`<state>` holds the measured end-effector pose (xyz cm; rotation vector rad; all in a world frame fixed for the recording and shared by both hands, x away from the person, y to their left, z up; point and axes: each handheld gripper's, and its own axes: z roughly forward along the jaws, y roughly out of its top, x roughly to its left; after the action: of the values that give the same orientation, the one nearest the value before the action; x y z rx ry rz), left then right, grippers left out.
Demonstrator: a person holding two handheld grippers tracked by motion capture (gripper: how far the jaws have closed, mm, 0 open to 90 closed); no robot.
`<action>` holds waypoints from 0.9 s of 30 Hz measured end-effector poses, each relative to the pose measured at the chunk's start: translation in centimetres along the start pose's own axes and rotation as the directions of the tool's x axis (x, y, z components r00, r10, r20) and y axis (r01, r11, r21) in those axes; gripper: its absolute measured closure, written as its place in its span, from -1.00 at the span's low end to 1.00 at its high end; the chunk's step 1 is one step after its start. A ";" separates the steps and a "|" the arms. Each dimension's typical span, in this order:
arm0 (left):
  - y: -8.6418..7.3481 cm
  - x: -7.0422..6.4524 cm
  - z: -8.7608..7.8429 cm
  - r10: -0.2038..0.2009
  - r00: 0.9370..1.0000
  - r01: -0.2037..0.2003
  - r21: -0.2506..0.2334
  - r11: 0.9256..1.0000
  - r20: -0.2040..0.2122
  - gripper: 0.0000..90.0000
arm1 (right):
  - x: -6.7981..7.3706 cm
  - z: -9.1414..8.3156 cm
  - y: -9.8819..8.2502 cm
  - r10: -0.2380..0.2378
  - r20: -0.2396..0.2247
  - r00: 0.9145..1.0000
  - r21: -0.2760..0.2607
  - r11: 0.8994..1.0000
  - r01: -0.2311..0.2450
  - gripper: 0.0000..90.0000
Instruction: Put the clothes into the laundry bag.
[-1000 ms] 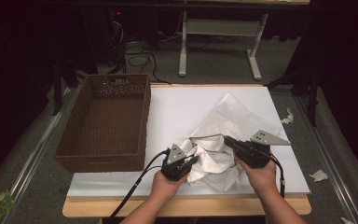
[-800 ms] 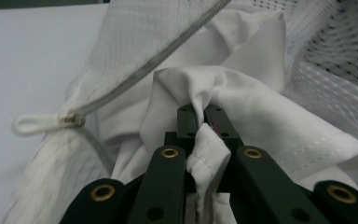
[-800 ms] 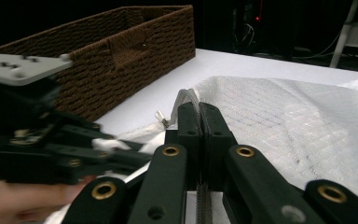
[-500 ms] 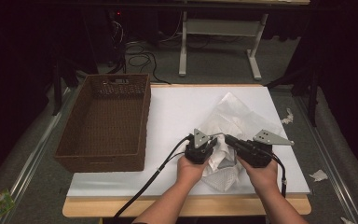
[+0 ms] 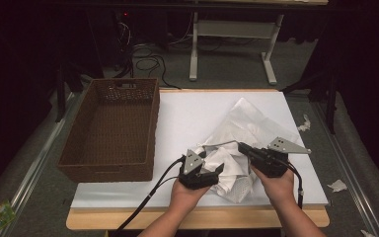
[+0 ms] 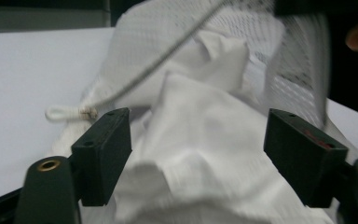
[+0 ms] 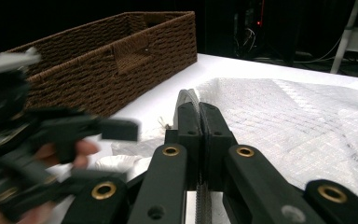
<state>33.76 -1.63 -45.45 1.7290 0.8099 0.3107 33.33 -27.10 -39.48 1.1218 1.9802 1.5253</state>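
Observation:
A white mesh bag (image 5: pixel 256 123) lies crumpled on the white table top (image 5: pixel 192 113), with a bunched white cloth (image 5: pixel 225 165) at its near end. My left gripper (image 5: pixel 216 170) is at the cloth's left side. Its jaws have just been opening and stand wide apart in the left gripper view (image 6: pixel 200 154), with the cloth (image 6: pixel 205 140) between them but not pressed by the pads. My right gripper (image 5: pixel 242 146) is shut on the bag's grey drawstring (image 5: pixel 222 143), which stretches left from its tips. In the right gripper view the jaws (image 7: pixel 198 116) pinch that cord, with mesh (image 7: pixel 298 121) beyond.
A brown wicker basket (image 5: pixel 113 123) stands on the table's left side, close to the left hand. Torn paper scraps (image 5: pixel 336 185) lie on the floor at the right. Cables trail from both grippers toward the table's near edge.
The left gripper pushed right into the bag's opening, then drew back toward the near left, and its jaws opened off the cloth. The right gripper stayed where it was, shut on the drawstring.

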 end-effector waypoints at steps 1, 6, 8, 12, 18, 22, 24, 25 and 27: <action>-0.4 -0.2 -0.4 0.007 1.000 -0.007 0.007 1.000 0.003 -0.49 | 0.0 0.0 0.0 0.000 0.000 1.000 0.000 1.000 0.000 0.98; -2.4 0.4 0.4 -0.036 0.999 0.035 0.184 0.982 0.001 -0.56 | 0.2 0.2 -0.1 -0.001 -0.001 1.000 0.006 1.000 0.001 0.98; -2.4 1.2 1.5 -0.114 0.993 0.107 0.273 0.956 0.010 -0.44 | 0.2 0.2 -0.1 -0.004 -0.001 1.000 0.006 1.000 0.004 0.99; -2.1 1.3 2.3 -0.099 0.995 0.098 0.318 0.943 -0.013 -0.15 | 0.1 0.1 -0.1 0.001 0.000 1.000 0.004 1.000 -0.001 0.98; -2.3 -0.1 2.5 0.027 0.999 -0.016 0.335 0.942 -0.029 0.54 | 0.0 0.2 -0.2 0.001 0.000 1.000 0.008 1.000 -0.001 0.98; -2.4 -0.4 2.2 0.061 0.998 -0.053 0.324 0.945 -0.013 0.80 | 0.0 0.1 -0.1 0.003 0.001 1.000 0.006 1.000 -0.003 0.98; -2.4 -0.4 1.8 0.073 0.997 -0.069 0.279 0.958 -0.006 0.86 | 0.0 0.1 -0.1 0.004 0.002 1.000 0.004 1.000 -0.004 0.98; -2.4 -0.4 1.8 0.073 0.997 -0.069 0.279 0.958 -0.006 0.87 | 0.0 0.1 -0.1 0.004 0.002 1.000 0.004 1.000 -0.004 0.98; -2.4 -0.4 1.2 0.086 0.996 -0.080 0.232 0.970 -0.014 0.87 | 0.0 0.1 -0.1 0.003 0.002 1.000 0.003 1.000 -0.003 0.98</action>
<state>33.28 -2.52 -47.95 1.9840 0.8182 0.3037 33.34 -27.09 -39.61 1.1280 1.9804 1.5231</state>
